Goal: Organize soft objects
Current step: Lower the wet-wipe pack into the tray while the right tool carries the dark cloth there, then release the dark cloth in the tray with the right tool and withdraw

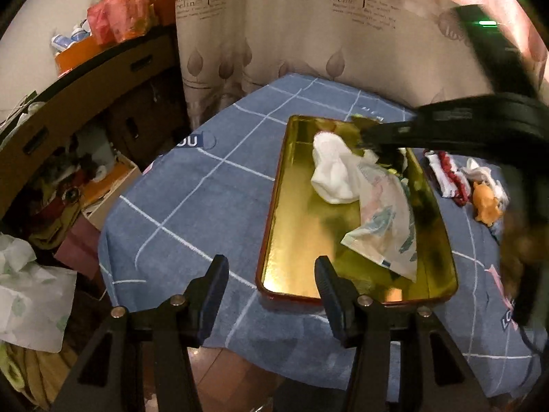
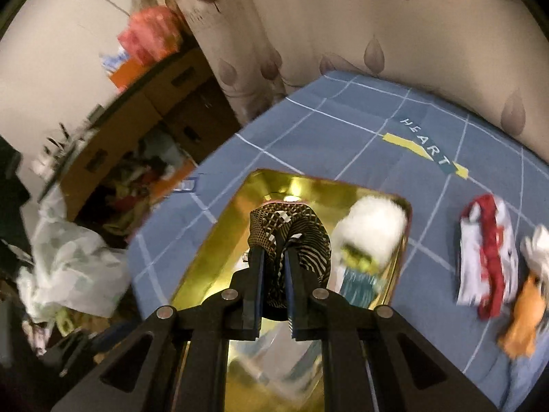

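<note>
Your right claw (image 2: 274,267) is clamped on a black patterned cloth (image 2: 291,230) above the gold tray (image 1: 291,240). Your left claw (image 1: 271,274) stands apart, empty, at the tray's near edge. A white sock (image 1: 333,171) lies inside the tray.

Tray (image 1: 274,233): glossy gold metal, mirror-like. Bench cover (image 1: 192,206): matt blue woven cloth. White sock (image 1: 333,175): soft knit. Patterned cloth (image 2: 308,237): thin, matt. Boxes (image 1: 103,89): matt cardboard.
</note>
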`<state>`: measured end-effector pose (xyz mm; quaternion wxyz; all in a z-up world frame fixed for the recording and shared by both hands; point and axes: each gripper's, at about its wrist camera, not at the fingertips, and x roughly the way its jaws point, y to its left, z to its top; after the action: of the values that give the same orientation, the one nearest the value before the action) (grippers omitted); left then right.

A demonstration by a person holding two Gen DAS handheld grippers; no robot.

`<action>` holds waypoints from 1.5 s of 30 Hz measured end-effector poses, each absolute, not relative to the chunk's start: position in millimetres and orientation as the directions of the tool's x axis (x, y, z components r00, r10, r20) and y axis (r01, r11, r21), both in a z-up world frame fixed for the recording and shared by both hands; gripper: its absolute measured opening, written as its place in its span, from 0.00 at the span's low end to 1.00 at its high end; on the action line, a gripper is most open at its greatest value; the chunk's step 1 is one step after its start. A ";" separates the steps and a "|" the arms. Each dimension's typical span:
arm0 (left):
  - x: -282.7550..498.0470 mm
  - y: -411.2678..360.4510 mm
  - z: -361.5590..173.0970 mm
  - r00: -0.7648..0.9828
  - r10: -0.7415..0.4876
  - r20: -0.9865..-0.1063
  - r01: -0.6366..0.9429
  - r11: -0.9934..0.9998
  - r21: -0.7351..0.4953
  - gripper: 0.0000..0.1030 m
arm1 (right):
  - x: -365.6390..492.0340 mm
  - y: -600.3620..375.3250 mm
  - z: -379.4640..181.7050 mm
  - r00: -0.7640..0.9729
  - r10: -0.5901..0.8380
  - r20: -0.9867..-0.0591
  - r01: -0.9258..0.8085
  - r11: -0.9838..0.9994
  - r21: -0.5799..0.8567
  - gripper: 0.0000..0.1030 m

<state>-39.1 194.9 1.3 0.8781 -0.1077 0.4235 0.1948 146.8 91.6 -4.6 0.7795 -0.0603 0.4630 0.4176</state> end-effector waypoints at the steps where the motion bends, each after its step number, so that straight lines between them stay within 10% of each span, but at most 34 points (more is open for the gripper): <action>1: -38.3 193.7 0.8 0.565 0.254 -0.785 -0.427 0.904 -0.015 0.52 | 152.2 96.8 -7.8 0.222 0.585 -0.781 -0.707 0.647 0.284 0.11; 17: -33.4 196.5 -7.0 0.545 0.214 -0.811 -0.414 0.910 -0.038 0.52 | 183.3 137.2 -40.6 0.239 0.482 -0.843 -0.691 0.694 0.201 0.15; 22: -32.0 195.7 -8.6 0.536 0.225 -0.814 -0.416 0.909 -0.023 0.52 | 179.1 120.5 -23.8 0.280 0.552 -0.785 -0.672 0.697 0.251 0.76; 30: -33.1 190.0 -7.0 0.548 0.234 -0.803 -0.406 0.914 -0.011 0.52 | 123.1 -2.3 16.3 0.497 0.644 -0.581 -0.609 0.736 0.295 0.82; 45: -25.7 131.0 18.7 0.610 0.071 -0.789 -0.207 0.976 -0.072 0.53 | 97.0 -308.7 -71.1 0.716 -0.124 -0.687 -0.090 0.959 -0.267 0.92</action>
<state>-25.7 131.0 18.7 0.8939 -0.0779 0.4346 0.0777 97.0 -308.7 -71.1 0.9153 -0.1422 0.3767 -0.0093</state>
